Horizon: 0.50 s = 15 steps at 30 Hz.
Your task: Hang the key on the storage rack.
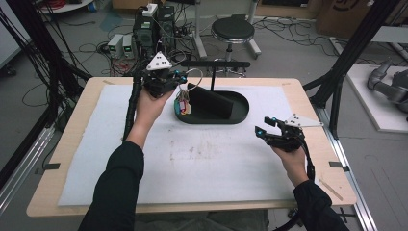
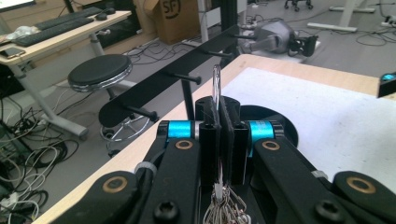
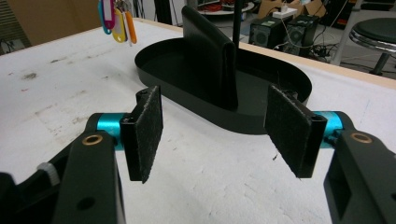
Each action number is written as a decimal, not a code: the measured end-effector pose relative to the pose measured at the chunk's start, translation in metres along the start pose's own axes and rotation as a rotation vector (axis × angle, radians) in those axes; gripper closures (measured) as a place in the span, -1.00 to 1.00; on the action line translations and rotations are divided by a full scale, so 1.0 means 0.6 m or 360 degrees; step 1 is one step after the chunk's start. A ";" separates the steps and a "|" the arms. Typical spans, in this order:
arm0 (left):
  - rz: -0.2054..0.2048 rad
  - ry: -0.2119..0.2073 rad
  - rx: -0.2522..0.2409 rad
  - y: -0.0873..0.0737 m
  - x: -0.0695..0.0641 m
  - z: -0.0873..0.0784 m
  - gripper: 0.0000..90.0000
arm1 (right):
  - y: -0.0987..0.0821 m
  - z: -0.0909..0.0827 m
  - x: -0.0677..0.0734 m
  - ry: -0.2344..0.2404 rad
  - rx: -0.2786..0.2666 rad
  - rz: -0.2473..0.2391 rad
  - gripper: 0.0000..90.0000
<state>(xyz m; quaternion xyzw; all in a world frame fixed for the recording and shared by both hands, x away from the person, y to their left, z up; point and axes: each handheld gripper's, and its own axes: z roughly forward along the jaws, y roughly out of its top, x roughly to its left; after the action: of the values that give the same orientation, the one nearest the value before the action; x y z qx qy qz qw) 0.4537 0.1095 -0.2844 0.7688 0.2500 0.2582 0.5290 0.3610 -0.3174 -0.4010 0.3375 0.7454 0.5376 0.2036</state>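
Currently the left gripper (image 1: pixel 177 77) is clamped on the key ring (image 2: pixel 216 86), held upright with the tagged keys (image 1: pixel 183 102) hanging below; the hook rack's pegs (image 2: pixel 186 78) lie just ahead. The right gripper (image 1: pixel 267 126), jaws apart and empty, waits well away

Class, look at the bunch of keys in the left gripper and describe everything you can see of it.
The key ring is a thin, shiny metal loop, clamped upright between the shut pads of the left gripper. Below it hang keys and coloured plastic tags, pink, yellow and orange. The bunch is held in the air above the left end of the black oval tray, near the rack of pegs, and only the pads touch it.
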 end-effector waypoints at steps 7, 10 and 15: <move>-0.0043 0.0025 0.0010 -0.007 0.012 0.018 0.93 | 0.000 -0.001 -0.001 -0.0002 -0.0006 0.0004 -0.16; -0.0066 0.0026 0.0009 -0.010 0.017 0.024 0.92 | 0.000 -0.001 -0.001 -0.0001 -0.0005 0.0005 -0.16; -0.0112 0.0046 0.0018 -0.020 0.028 0.032 0.93 | 0.000 -0.001 -0.001 -0.0001 -0.0005 0.0004 -0.16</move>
<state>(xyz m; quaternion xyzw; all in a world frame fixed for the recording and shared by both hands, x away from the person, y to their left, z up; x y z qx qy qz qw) 0.4772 0.1112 -0.2991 0.7587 0.2860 0.2492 0.5296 0.3609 -0.3182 -0.4008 0.3382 0.7441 0.5390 0.2037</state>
